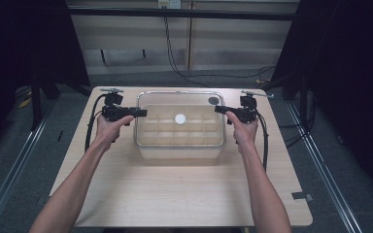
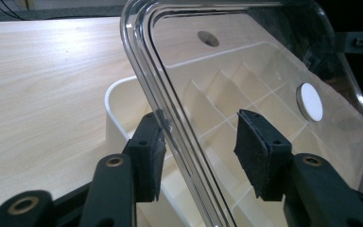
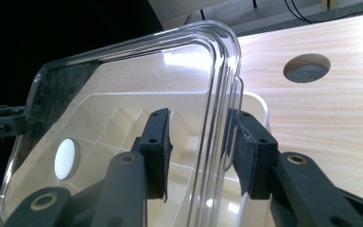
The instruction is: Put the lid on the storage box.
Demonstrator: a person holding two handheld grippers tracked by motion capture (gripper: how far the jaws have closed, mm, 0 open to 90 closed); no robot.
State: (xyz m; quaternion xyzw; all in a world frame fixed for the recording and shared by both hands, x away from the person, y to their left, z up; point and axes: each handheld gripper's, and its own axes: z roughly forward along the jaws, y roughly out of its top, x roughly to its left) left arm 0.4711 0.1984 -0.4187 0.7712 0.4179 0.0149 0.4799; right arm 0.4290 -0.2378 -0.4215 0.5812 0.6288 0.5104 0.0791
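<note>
Lid (image 1: pixel 179 119): a clear, hard plastic panel, rectangular with rounded corners and a raised double rim, with a white round disc (image 1: pixel 180 118) at its centre. You hold it level above the cream organiser box (image 1: pixel 179 151), which sits at the middle of the table (image 1: pixel 126 194) and is split by thin partitions into a grid of small compartments.

Your left gripper (image 1: pixel 142 113) straddles the lid's left edge. In the left gripper view (image 2: pixel 201 151) the rim passes between the pads; one pad touches it and the other stands clear, so the jaws are parted, not clamped. Your right gripper (image 1: pixel 218 109) straddles the right edge. In the right gripper view (image 3: pixel 201 151) both foam-faced pads (image 3: pixel 246 156) flank the rim with gaps showing, so it too is released.

The table is pale wood-grain laminate with a round cable hole (image 3: pixel 307 67) near its far right corner. Grey floor, dark curtains and trailing cables surround it.
</note>
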